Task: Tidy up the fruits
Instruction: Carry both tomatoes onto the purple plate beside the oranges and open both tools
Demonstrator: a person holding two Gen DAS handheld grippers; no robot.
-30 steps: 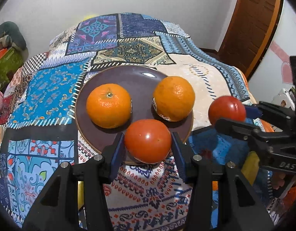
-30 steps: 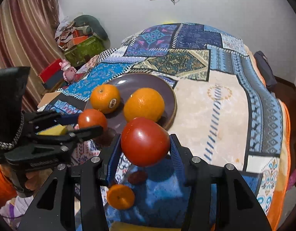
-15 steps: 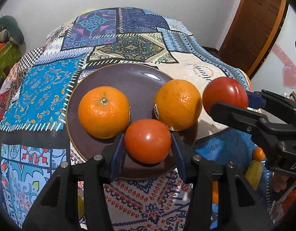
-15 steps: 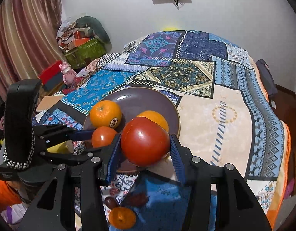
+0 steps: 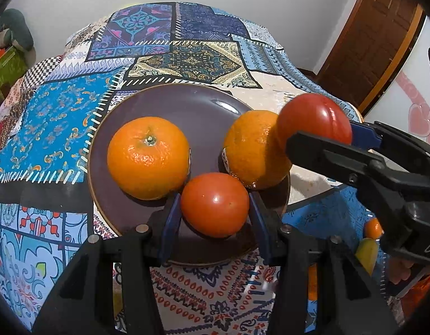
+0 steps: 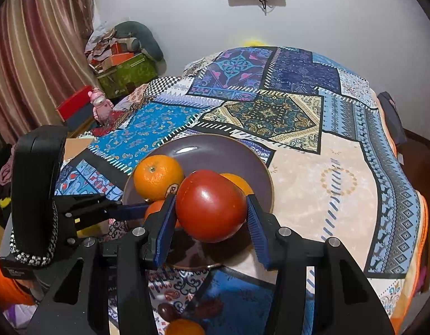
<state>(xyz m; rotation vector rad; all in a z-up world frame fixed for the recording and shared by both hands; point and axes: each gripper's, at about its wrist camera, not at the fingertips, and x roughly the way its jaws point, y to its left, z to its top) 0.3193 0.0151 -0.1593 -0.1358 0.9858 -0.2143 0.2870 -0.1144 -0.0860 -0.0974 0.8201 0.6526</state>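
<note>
A dark purple plate (image 5: 164,103) lies on the patchwork cloth and holds two oranges (image 5: 148,157) (image 5: 252,150). My left gripper (image 5: 215,206) is shut on a red tomato (image 5: 215,205), low over the plate's near edge, in front of the oranges. My right gripper (image 6: 210,209) is shut on a larger red tomato (image 6: 210,205), held over the plate's right edge; it shows in the left wrist view (image 5: 312,120) beside the right orange. The plate (image 6: 215,150) and the left orange (image 6: 157,177) also show in the right wrist view.
The patchwork cloth (image 5: 187,36) covers the whole surface. A small orange (image 6: 184,328) and dark small fruits (image 6: 167,311) lie on the cloth below my right gripper. A small orange (image 5: 372,227) and a yellow-green fruit (image 5: 365,254) lie at the right. A door (image 5: 368,39) stands far right.
Both grippers have moved forward over the plate with their tomatoes. The left tomato has come down close to the plate's near edge; the right tomato has moved in beside the right orange.
</note>
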